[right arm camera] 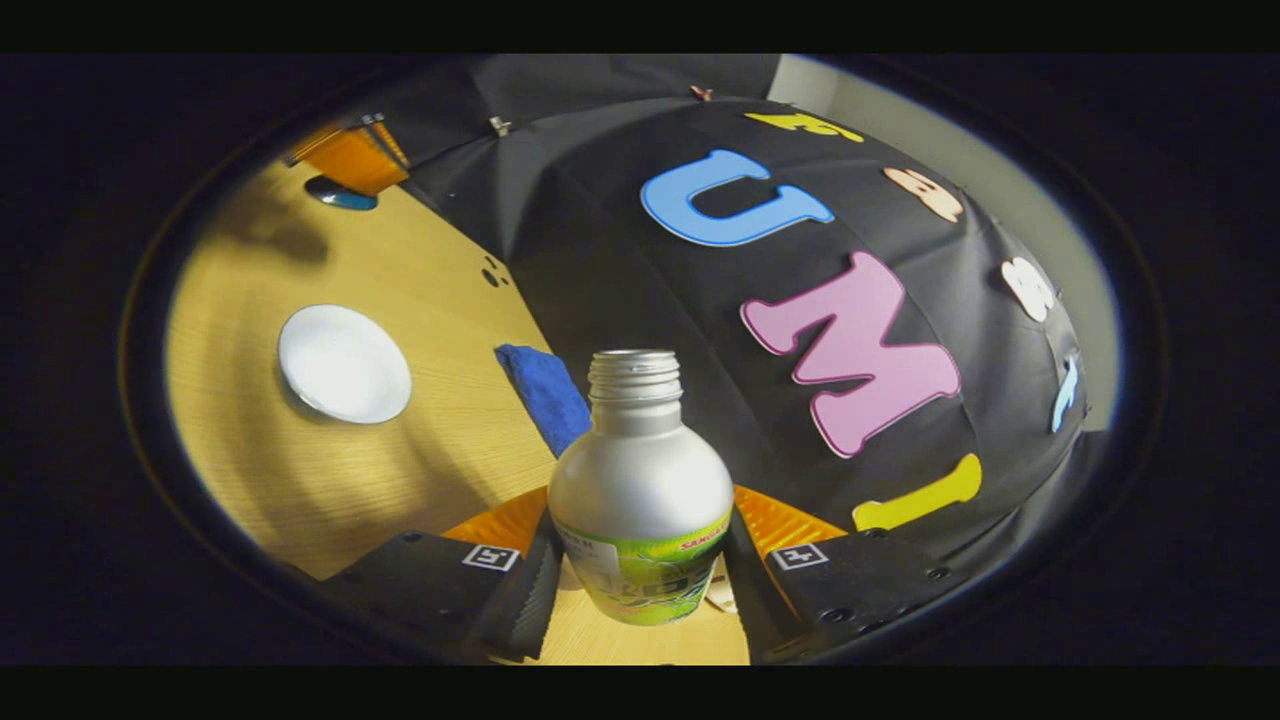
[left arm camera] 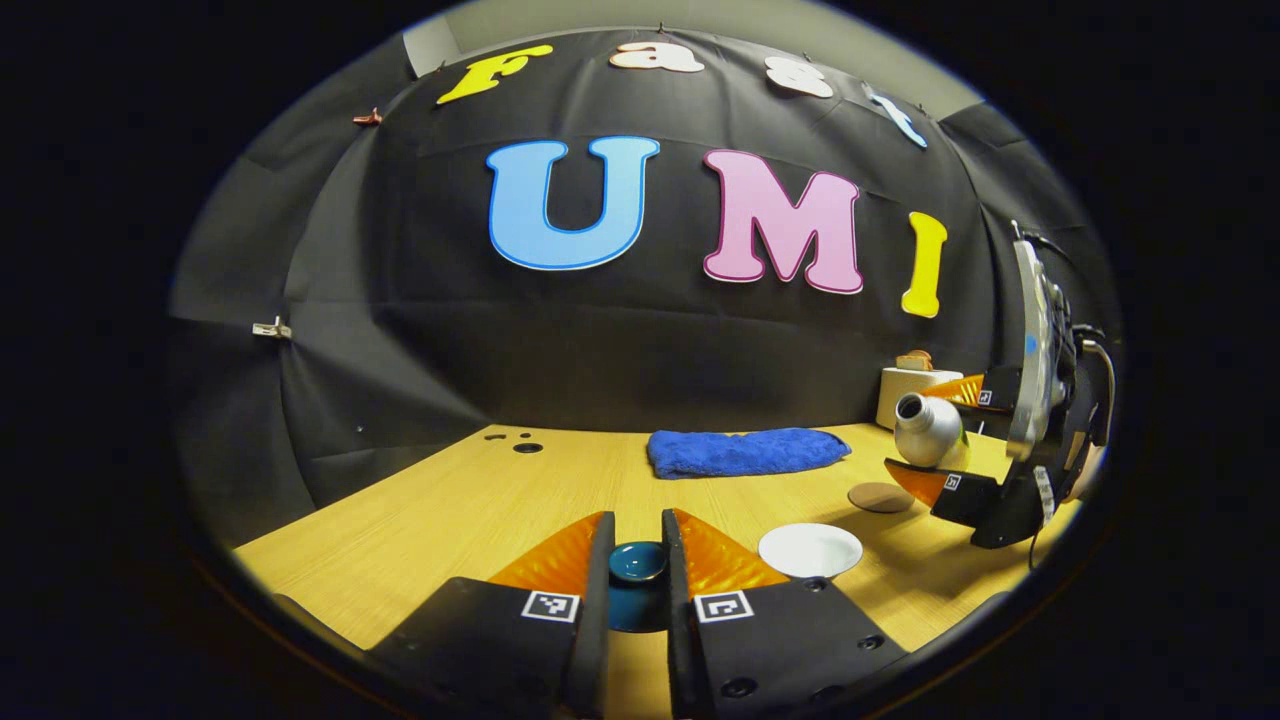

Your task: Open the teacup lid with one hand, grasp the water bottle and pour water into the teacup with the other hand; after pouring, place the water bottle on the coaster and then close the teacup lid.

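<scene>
While the left claw pinches the teacup lid between its 2 fingers, the right claw grips the open water bottle, tilted above the surface. Left of the bottle sits the white teacup; beside it, the coaster. Tip slowly, mouth centred over the teacup.

Nothing legible. The water bottle bears a green label, its print too small to read; square black-and-white markers sit on the left gripper and the right gripper.
</scene>
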Demonstrator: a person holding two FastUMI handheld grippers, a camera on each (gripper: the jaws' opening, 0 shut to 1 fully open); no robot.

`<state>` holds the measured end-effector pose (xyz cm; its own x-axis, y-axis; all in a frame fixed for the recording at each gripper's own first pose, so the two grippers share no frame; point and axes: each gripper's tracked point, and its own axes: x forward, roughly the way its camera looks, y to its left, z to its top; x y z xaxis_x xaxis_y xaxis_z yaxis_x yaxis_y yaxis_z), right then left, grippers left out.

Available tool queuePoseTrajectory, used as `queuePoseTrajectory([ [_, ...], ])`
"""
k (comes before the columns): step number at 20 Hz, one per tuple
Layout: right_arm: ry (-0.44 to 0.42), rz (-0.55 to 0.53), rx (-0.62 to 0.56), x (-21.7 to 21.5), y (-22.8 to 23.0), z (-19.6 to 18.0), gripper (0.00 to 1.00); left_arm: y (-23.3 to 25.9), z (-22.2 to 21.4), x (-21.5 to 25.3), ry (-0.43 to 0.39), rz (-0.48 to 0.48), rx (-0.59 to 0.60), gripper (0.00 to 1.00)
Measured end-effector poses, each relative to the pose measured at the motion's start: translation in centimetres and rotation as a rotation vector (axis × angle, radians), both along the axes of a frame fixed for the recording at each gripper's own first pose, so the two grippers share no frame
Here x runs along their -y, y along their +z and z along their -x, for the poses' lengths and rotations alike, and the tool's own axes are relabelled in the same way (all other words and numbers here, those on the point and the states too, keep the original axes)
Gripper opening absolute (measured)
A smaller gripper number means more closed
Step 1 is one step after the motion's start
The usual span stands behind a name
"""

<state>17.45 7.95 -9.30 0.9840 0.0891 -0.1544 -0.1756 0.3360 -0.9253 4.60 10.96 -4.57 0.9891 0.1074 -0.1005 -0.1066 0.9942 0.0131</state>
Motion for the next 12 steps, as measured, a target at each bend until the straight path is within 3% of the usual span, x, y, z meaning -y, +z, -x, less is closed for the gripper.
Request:
queuePoseTrajectory([
  [9,0.123,0.245,0.034,-2.7,-1.0,-1.4,0.72,-1.1,0.3,-2.0,0.017,0.045,-0.015,0.28],
  [12,0.145,0.293,0.040,-3.1,-1.6,-1.6,0.75,-1.4,0.3,-2.2,0.017,0.054,-0.018,0.28],
])
